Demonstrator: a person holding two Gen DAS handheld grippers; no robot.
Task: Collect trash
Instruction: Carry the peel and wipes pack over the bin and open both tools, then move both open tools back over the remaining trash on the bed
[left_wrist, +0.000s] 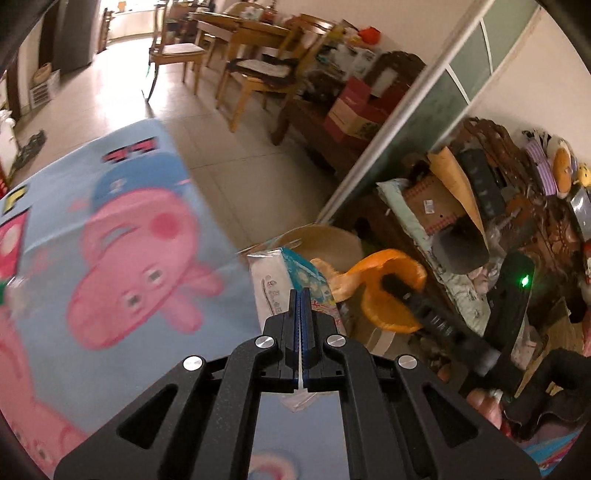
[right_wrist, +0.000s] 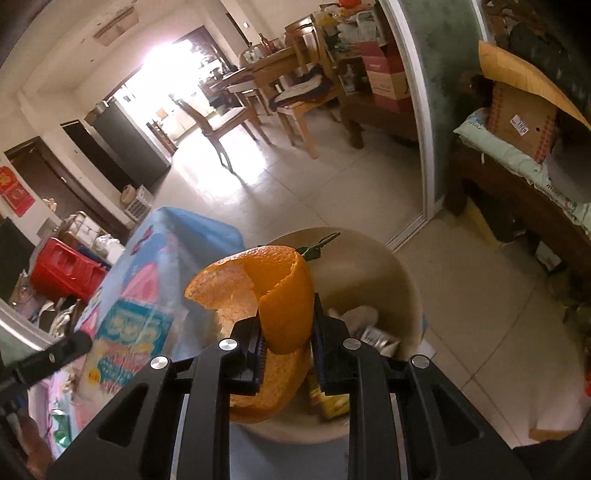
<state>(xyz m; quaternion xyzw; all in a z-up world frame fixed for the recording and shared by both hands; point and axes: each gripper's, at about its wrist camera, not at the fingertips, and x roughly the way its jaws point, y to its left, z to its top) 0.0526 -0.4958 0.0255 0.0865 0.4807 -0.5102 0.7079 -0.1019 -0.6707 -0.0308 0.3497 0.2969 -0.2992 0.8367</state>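
Left gripper (left_wrist: 302, 295) clamped on flat plastic wrapper (left_wrist: 271, 284), long axis running away from camera toward beige bin (left_wrist: 332, 240), over edge of blue cartoon cloth (left_wrist: 110, 240). Right gripper (right_wrist: 287, 332) clamped on orange peel (right_wrist: 269, 291), curl standing upright, stem end up, just above bin (right_wrist: 402, 280). Right wrist view alone shows trash inside bin; left wrist view shows right gripper (left_wrist: 397, 284) from side, peel (left_wrist: 391, 266) bowl-like.
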